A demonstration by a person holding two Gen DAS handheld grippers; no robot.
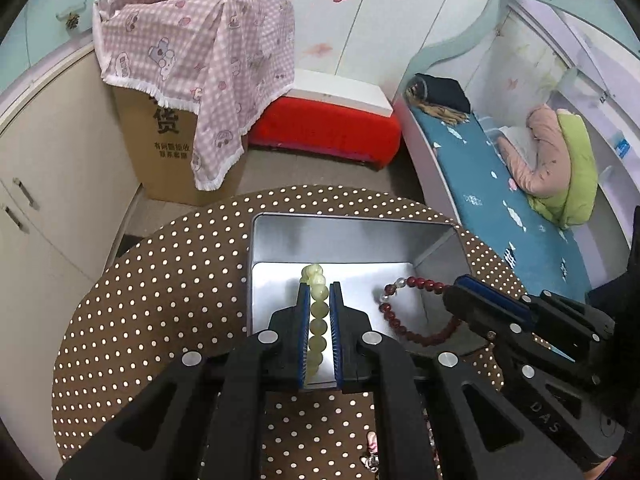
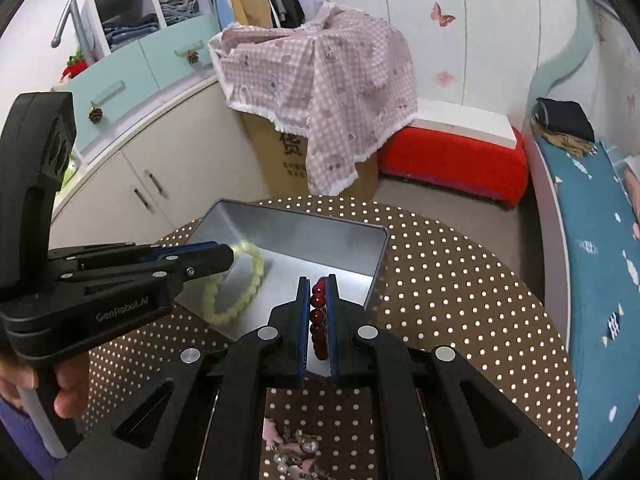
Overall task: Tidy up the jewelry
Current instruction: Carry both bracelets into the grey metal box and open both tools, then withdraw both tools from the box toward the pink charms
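An open silver tin box [image 1: 280,248] [image 2: 344,236] sits on the round brown polka-dot table [image 1: 160,300] [image 2: 460,300]. My left gripper [image 1: 319,292] [image 2: 230,258] is shut on a pale green bead bracelet [image 1: 318,320] [image 2: 240,292] and holds it over the box's left half. My right gripper [image 2: 319,282] [image 1: 452,292] is shut on a dark red bead bracelet [image 2: 318,316] [image 1: 408,312] with a few clear beads, over the box's right half. Both bracelets hang into the box.
More small jewelry lies on the table under the grippers [image 2: 296,452] [image 1: 372,452]. Beyond the table stand a cardboard box under a pink checked cloth [image 1: 192,60], a red stool [image 1: 324,128], cream cabinets [image 1: 48,184] on the left and a blue bench [image 1: 500,184] on the right.
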